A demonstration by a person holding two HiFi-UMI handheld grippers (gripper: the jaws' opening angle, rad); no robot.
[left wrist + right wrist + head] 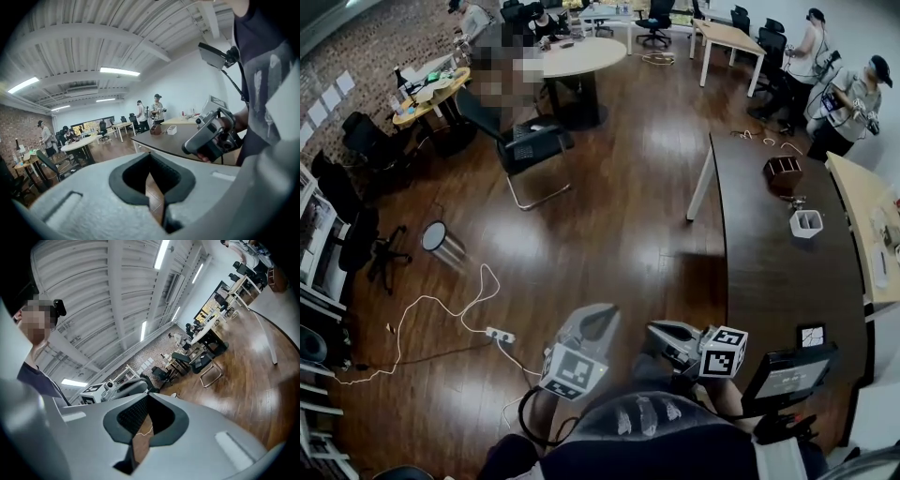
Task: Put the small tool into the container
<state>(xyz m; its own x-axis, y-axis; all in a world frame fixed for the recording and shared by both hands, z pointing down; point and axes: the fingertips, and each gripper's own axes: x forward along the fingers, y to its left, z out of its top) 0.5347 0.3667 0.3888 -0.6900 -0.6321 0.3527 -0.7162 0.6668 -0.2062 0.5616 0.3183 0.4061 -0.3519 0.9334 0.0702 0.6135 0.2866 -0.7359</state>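
Note:
A white container point(806, 223) stands on the long dark table point(759, 272) at the right of the head view. A small metallic tool point(794, 201) lies just beyond it, near a brown holder point(783, 170). Both grippers are held low in front of the person, well short of these things. My left gripper point(607, 309) point(150, 155) is shut and empty. My right gripper point(654, 327) point(148, 397) is shut too, with nothing between its jaws. In the left gripper view the container point(172, 130) and holder point(155, 130) show far off on the table.
A black chair point(534, 145) and a round white table point(581, 56) stand across the wooden floor. A bin point(441, 242) and a power strip with white cable point(500, 334) lie at the left. Two people point(853, 98) stand at the back right. A screen on a stand point(787, 375) is near my right.

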